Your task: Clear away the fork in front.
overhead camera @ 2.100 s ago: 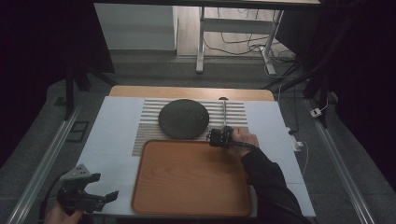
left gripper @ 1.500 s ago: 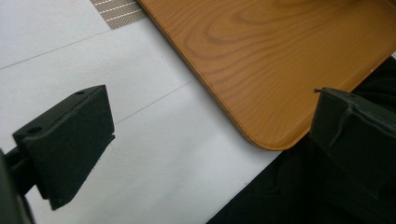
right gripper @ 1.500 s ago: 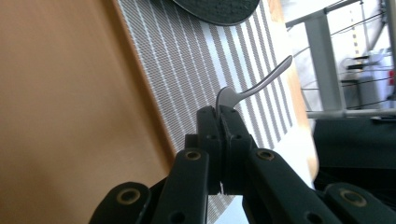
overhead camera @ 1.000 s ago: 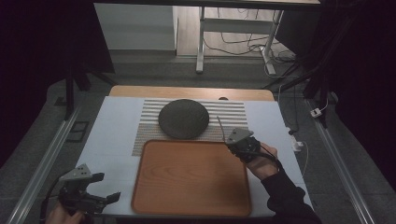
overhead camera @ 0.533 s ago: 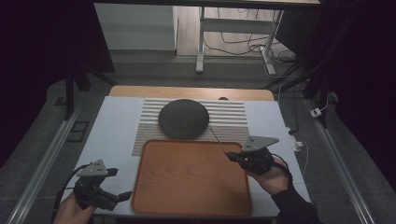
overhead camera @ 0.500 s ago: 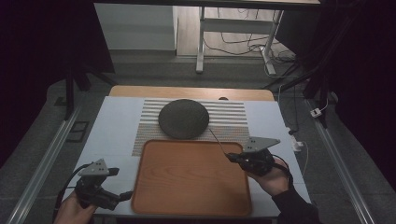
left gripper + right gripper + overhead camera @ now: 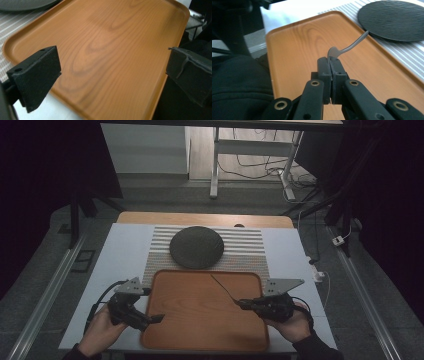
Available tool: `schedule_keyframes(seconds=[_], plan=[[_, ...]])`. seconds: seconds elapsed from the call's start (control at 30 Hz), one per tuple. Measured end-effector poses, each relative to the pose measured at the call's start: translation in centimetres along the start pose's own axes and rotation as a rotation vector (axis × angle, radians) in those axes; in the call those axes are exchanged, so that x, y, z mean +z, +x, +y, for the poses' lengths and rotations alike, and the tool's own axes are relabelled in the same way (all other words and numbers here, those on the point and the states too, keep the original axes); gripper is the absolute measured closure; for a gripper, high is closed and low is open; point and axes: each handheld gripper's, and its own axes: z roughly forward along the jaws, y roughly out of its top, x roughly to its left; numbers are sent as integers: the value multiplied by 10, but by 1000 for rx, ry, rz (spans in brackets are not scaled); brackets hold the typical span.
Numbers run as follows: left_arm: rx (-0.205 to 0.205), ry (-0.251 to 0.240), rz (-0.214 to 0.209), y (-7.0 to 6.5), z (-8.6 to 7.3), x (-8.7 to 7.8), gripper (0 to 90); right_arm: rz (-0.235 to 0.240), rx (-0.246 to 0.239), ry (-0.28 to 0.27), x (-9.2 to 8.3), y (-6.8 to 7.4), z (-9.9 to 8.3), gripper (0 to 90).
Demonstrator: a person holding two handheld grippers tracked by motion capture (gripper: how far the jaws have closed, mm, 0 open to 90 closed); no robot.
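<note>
My right gripper (image 7: 241,304) (image 7: 331,62) is shut on the broad end of a thin metal utensil (image 7: 224,289) (image 7: 352,45). The utensil's slim handle sticks out over the orange wooden tray (image 7: 200,325) (image 7: 294,45), pointing toward the round black plate (image 7: 196,247) (image 7: 394,20). My left gripper (image 7: 151,305) (image 7: 112,67) is open at the tray's (image 7: 112,37) near left corner, its jaws wide apart with nothing between them. The black plate lies on a striped mat (image 7: 245,245) just behind the tray.
A white sheet (image 7: 120,255) covers the table under the mat and the tray. A cable and plug (image 7: 320,272) lie at the table's right edge. Metal rails (image 7: 55,285) run along both sides. A dark sleeve (image 7: 237,82) sits at the left of the right gripper view.
My right gripper has carried the utensil from beside the plate toward the near right of the tray. My left gripper has moved right, up to the tray's left edge.
</note>
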Motion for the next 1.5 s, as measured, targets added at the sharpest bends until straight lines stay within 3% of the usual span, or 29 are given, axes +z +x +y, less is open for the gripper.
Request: schedule_keyframes(seconds=[0.2, 0.27, 0.33, 0.37, 0.43, 0.47, 0.53, 0.57, 0.7, 0.83, 0.87, 0.93, 0.97, 1.03, 1.23, 1.27, 1.5], plan=[[62, 29, -21, 0, 20, 19, 0, 71, -10, -4, 5, 6, 0, 887], [86, 38, -34, -1, 26, 25, 0, 123, -16, -6, 9, 10, 1, 887], [114, 50, -49, -2, 31, 31, 0, 139, -20, -7, 11, 11, 1, 887], [128, 57, -57, -2, 34, 34, 0, 175, -23, -9, 14, 14, 2, 887], [161, 72, -75, -4, 39, 39, 0, 193, -22, -9, 15, 15, 3, 887], [182, 80, -86, -5, 41, 42, 0, 234, -30, -12, 18, 18, 4, 887], [223, 99, -103, -7, 46, 47, 0, 254, -31, -15, 19, 19, 4, 887], [240, 107, -109, -9, 48, 50, 10, 295, -35, -17, 22, 22, 6, 887], [314, 136, -131, -15, 56, 60, 47, 340, -51, -15, 26, 25, 8, 887], [380, 159, -163, -21, 60, 67, 207, 393, -91, 1, 30, 30, 10, 887], [393, 163, -177, -22, 60, 67, 207, 393, -91, 1, 30, 30, 10, 887], [427, 178, -193, -23, 61, 68, 288, 412, -103, 5, 31, 30, 10, 887], [434, 181, -215, -24, 61, 69, 399, 415, -112, 9, 32, 31, 11, 887], [465, 188, -227, -26, 61, 69, 417, 422, -117, 12, 32, 31, 12, 887], [542, 224, -305, -32, 60, 72, 620, 447, -144, 38, 34, 31, 12, 887], [555, 231, -320, -33, 60, 73, 701, 452, -152, 47, 35, 31, 12, 888], [637, 261, -355, -38, 60, 74, 794, 480, -134, 56, 37, 28, 12, 886]])
